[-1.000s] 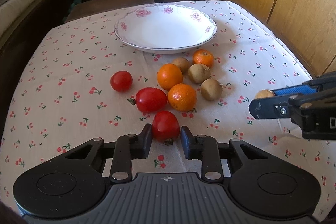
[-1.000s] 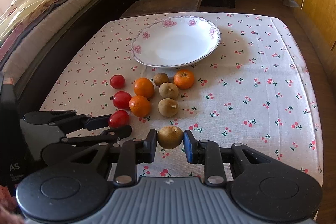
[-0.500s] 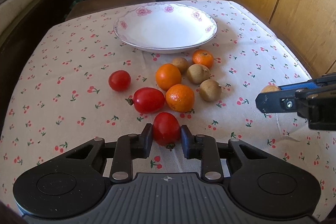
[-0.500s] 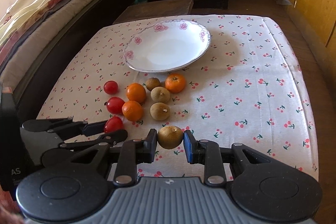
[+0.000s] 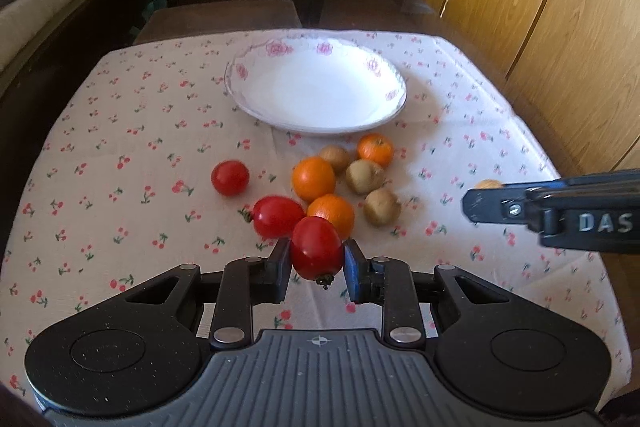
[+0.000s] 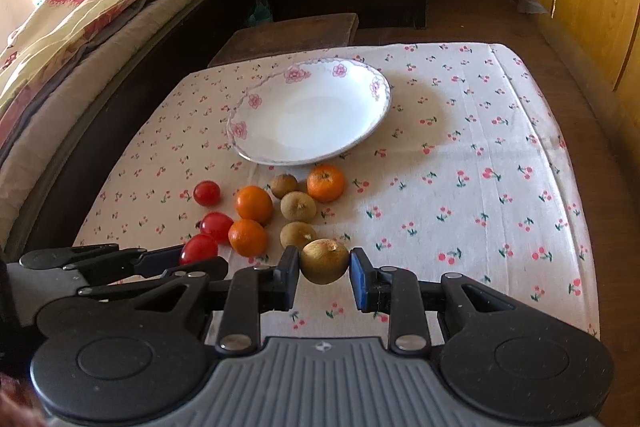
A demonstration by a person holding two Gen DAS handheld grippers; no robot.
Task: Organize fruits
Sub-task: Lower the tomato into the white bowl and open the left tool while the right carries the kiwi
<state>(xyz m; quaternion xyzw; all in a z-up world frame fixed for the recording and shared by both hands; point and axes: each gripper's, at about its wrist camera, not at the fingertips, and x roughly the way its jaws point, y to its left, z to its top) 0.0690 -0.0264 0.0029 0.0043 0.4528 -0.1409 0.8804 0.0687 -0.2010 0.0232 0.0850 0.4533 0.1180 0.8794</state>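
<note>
Notably, in the left wrist view the left gripper [image 5: 317, 269] has its fingers clamped on a red tomato [image 5: 316, 253], stem end down, held clear of the table [image 5: 120, 131] just in front of the loose fruit. The grip sits across the smooth, rounded flanks, so the tomato could probably squirt out or bruise if pressure changes on the way to the bowl [image 5: 316, 93]. A low carry risks knocking the nearest orange [image 5: 332, 213] or the second tomato [image 5: 278, 215], which lie directly ahead. The right gripper [image 5: 480, 207] enters from the right edge, mostly cut off; only a sliver of its load shows behind one finger.

In the right wrist view the right gripper [image 6: 324, 269] has its fingers clamped on a brown fruit [image 6: 323, 261], likely a kiwi, also lifted. Both hands aim at one empty bowl [image 6: 310, 115], so a collision is plausible if they go together. The left gripper [image 6: 192, 259] appears at lower left, side on, hiding most of its tomato [image 6: 198, 247]. Whether either held fruit touches the cloth cannot be settled.
</note>
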